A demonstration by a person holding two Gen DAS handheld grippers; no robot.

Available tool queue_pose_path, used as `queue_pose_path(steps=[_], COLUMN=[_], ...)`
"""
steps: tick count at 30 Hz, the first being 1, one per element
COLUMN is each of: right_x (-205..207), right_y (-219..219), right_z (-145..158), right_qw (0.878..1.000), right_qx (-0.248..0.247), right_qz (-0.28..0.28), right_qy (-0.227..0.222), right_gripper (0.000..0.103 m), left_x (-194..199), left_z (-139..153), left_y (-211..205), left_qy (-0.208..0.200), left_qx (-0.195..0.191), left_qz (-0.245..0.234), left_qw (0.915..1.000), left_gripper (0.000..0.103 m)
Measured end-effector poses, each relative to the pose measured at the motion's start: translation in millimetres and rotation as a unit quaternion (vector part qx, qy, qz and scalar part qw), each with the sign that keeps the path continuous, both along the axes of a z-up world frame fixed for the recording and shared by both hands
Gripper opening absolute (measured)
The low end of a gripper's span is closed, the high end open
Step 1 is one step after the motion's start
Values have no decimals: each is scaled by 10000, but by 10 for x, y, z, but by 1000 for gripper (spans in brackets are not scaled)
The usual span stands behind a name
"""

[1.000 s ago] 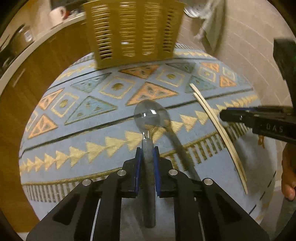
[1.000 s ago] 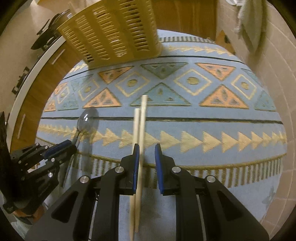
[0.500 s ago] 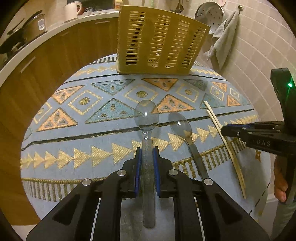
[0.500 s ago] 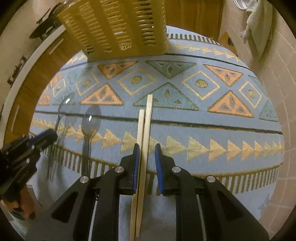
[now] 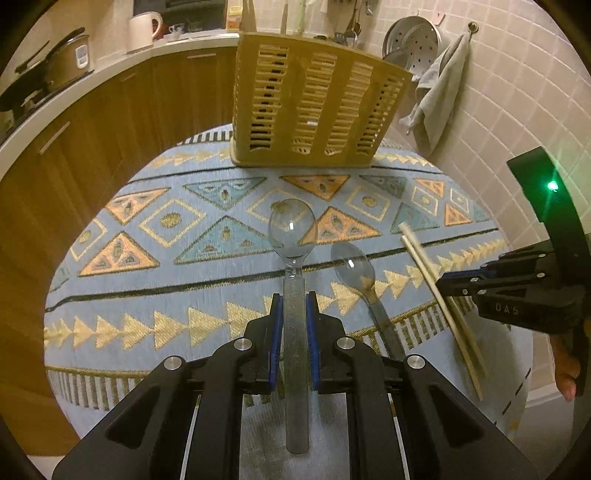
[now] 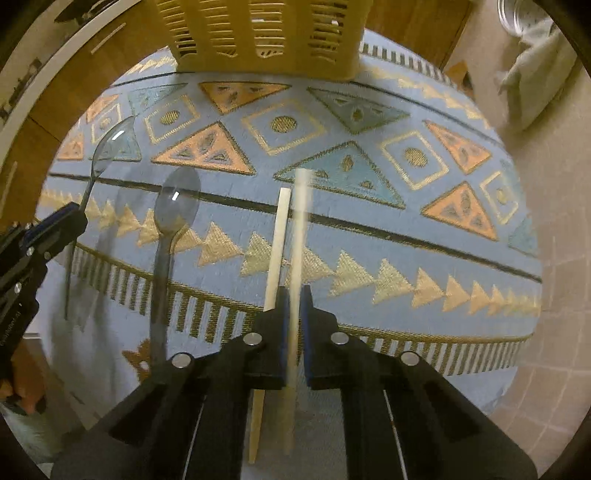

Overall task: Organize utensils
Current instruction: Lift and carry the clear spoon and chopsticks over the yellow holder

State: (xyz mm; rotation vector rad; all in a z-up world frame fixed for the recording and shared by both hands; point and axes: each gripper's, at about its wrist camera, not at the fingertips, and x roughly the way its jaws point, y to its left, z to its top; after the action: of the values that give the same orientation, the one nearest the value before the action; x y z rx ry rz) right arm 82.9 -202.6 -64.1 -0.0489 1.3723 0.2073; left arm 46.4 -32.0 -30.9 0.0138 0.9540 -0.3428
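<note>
Spoon [image 5: 293,236] handle sits clamped in the left gripper [image 5: 294,314] — right gripper [image 6: 294,306] jaws, just closing, pinch one chopstick [image 6: 300,229]; its mate [image 6: 277,243] lies outside.

Blue patterned tablecloth [image 5: 155,266] with orange and teal triangles, wooden cabinet fronts [image 5: 92,122] under a white counter, white mug [image 5: 142,31], dark pot [image 5: 62,62], metal colander [image 5: 412,40] and grey towel [image 5: 437,92] hanging on the white-tiled wall [image 5: 498,110]
</note>
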Motion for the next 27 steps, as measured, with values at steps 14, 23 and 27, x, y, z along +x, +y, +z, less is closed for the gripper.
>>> queue_pose_path(steps=[14, 23, 27], right_x=[-289, -212, -19], right_y=[-113, -298, -437], right_z=[1014, 1968, 2118], right_qw=[9719, 8960, 8625], right_qx=[617, 764, 1082], right_qz=[-174, -859, -1139], right_qy=[-2263, -4289, -4811], right_gripper=[4, 4, 4], left_x=[-21, 216, 465], left_z=[769, 1673, 1873], left_y=[245, 399, 379], left_qy=[-1314, -3079, -3518], left_qx=[-1009, -1764, -2099], left_qz=[327, 679, 820], left_qw=[9856, 9325, 9086], left_gripper=[10, 10, 11])
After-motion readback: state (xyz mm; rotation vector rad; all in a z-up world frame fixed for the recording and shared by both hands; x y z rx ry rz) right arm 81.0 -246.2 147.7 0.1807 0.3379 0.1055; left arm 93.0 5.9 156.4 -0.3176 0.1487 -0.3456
